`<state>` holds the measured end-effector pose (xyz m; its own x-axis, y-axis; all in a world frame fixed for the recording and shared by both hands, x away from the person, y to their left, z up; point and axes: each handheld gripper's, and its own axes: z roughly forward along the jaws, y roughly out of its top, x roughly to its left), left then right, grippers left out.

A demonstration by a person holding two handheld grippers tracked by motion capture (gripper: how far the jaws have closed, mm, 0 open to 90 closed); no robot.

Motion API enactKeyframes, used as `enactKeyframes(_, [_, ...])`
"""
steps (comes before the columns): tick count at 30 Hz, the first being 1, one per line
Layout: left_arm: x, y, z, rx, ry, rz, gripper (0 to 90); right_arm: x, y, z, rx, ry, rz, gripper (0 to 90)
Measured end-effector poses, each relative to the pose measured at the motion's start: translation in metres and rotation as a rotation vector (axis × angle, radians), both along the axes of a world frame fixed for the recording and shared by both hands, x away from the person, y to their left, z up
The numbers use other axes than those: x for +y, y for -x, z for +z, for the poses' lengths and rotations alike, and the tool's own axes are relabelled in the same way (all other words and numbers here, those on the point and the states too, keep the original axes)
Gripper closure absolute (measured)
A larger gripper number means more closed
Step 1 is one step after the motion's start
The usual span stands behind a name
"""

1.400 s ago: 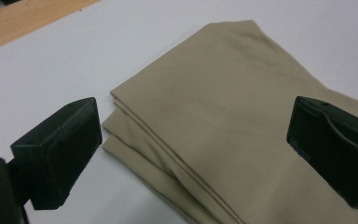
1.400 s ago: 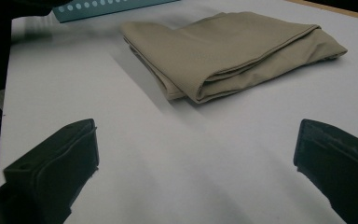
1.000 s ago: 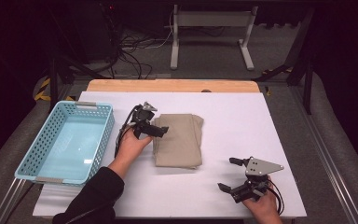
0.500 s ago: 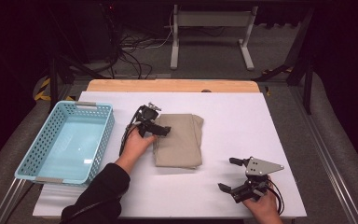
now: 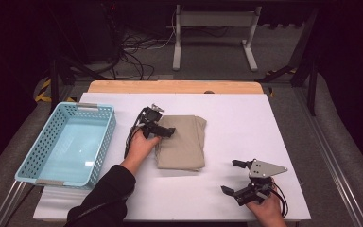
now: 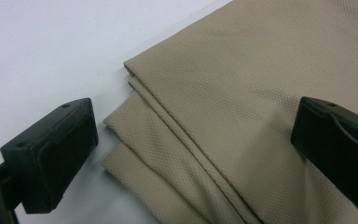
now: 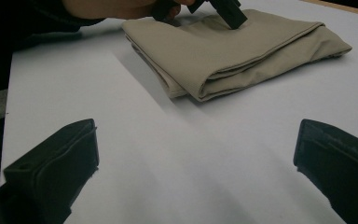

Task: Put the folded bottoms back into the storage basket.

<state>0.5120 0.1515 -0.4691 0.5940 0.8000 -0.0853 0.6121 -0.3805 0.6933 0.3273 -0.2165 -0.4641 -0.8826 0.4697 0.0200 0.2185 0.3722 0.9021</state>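
A folded tan cloth (image 5: 182, 142) lies in the middle of the white table (image 5: 246, 123). My left gripper (image 5: 163, 131) hangs open over the cloth's left edge. In the left gripper view its jaws straddle the layered folds of the cloth (image 6: 223, 121), one over bare table, one over fabric. My right gripper (image 5: 232, 177) is open near the front right of the table, apart from the cloth. In the right gripper view its jaws frame bare table, with the cloth (image 7: 233, 46) farther off and the left gripper (image 7: 228, 11) on top of it.
A light blue plastic basket (image 5: 42, 151) stands on the table's left side, nothing inside it. A wooden strip (image 5: 170, 86) runs along the table's far edge. Cables and a metal stand lie on the floor beyond.
My left gripper has moved a little right and farther onto the cloth's left edge. The right gripper has stayed where it was.
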Motion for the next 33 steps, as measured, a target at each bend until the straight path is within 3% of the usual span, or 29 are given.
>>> enactKeyframes(19, [0.0,-0.001,-0.002,-0.018,-0.005,-0.018,0.0,0.0,0.0,0.0,0.001,0.002,0.003,0.6])
enactKeyframes(26, [-0.003,0.001,-0.001,-0.015,-0.006,-0.016,3.9,0.0,0.0,0.0,0.004,-0.001,0.003,0.6])
enactKeyframes(29, [-0.006,0.002,0.002,0.001,-0.011,-0.02,10.5,0.0,0.0,0.0,0.005,-0.001,0.005,0.6])
enactKeyframes(33, [-0.009,0.006,0.006,0.01,-0.006,-0.039,27.0,0.0,0.0,0.0,0.004,-0.002,0.006,0.6])
